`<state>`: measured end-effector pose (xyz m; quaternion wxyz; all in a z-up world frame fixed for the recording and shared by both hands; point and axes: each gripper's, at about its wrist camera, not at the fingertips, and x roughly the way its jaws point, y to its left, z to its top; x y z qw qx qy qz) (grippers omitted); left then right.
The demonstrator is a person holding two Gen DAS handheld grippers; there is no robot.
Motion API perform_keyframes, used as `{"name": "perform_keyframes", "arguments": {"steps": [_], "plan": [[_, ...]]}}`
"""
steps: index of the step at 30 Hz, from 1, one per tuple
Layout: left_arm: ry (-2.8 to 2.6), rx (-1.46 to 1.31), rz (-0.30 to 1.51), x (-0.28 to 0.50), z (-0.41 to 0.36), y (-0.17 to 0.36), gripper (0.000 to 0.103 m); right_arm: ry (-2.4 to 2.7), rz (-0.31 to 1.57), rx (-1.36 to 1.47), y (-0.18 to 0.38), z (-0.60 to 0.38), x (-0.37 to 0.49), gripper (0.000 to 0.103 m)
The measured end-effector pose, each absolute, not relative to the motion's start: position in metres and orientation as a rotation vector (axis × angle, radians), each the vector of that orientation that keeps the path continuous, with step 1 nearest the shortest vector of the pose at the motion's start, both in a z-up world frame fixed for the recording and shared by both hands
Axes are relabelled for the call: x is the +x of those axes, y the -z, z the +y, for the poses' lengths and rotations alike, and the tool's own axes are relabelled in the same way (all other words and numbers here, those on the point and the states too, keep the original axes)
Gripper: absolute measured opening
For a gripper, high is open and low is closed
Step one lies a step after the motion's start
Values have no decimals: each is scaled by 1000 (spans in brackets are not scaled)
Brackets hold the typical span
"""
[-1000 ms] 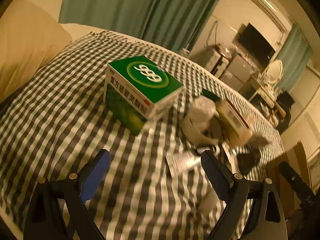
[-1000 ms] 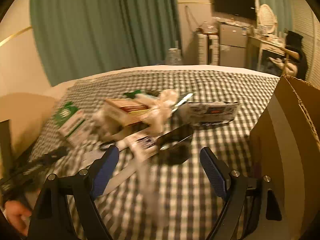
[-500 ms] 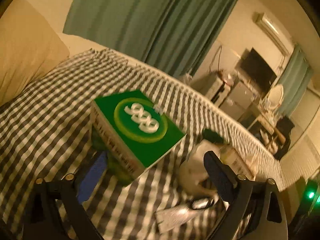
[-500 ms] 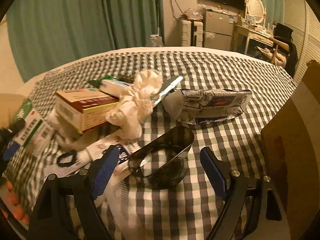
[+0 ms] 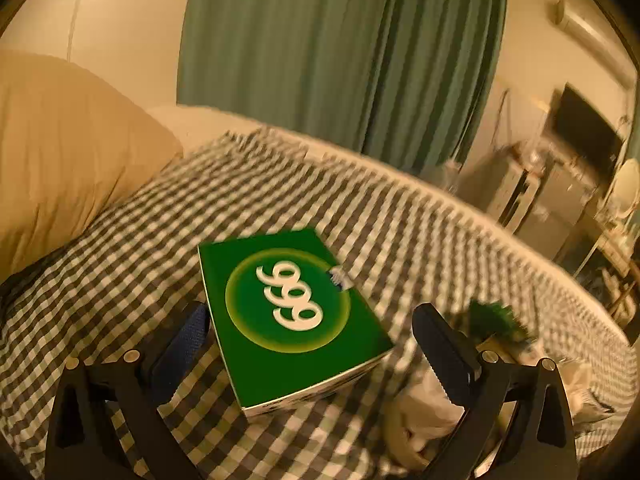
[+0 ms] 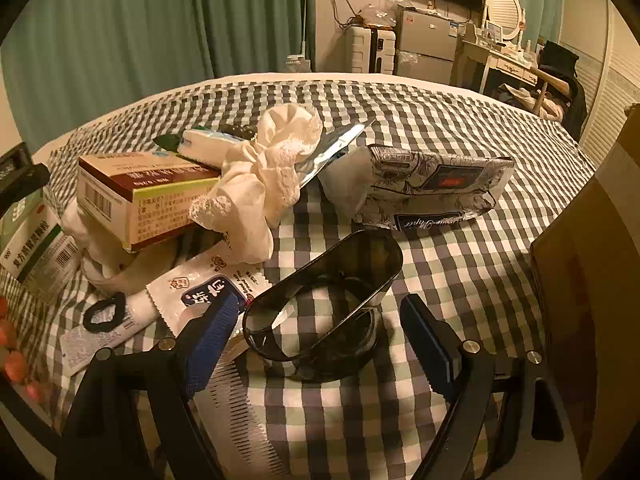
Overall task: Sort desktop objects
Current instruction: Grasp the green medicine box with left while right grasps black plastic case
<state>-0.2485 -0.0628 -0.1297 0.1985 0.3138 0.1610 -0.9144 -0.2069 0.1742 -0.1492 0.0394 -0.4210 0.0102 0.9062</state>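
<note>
A green box marked 999 lies on the checked cloth between the jaws of my left gripper. The jaws are opening; the left pad is close to the box's edge and the right pad stands clear of it. In the right wrist view a shiny black oval container lies on its side between the blue pads of my right gripper, which is open and not pressing on it. The same green box shows at the left edge there.
Behind the container lie a brown-and-white medicine box, a white lace cloth, a patterned tissue pack, a white sachet, a black hair tie and a comb. A cardboard box stands at the right. A pillow is left.
My left gripper has moved in over the green box, which now sits between its wider jaws. My right gripper has sunk toward the black container, which now lies between its fingers.
</note>
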Motion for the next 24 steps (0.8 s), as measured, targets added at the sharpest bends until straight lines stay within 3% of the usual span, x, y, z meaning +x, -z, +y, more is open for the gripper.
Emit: {"name": "perform_keyframes", "arguments": {"steps": [6, 10, 16, 18, 24], "plan": [[2461, 1049, 583, -259, -94, 163, 103, -2751, -22, -1276, 150, 174, -208, 83], [2359, 1057, 752, -255, -120, 175, 103, -2740, 7, -1312, 151, 181, -208, 62], [2393, 958, 707, -246, -124, 170, 103, -2754, 68, -1316, 144, 194, -208, 61], [2430, 904, 666, -242, -120, 166, 94, -2767, 51, -1313, 142, 193, -207, 61], [2468, 866, 631, -218, -124, 164, 91, -2758, 101, -1332, 142, 200, -202, 61]]}}
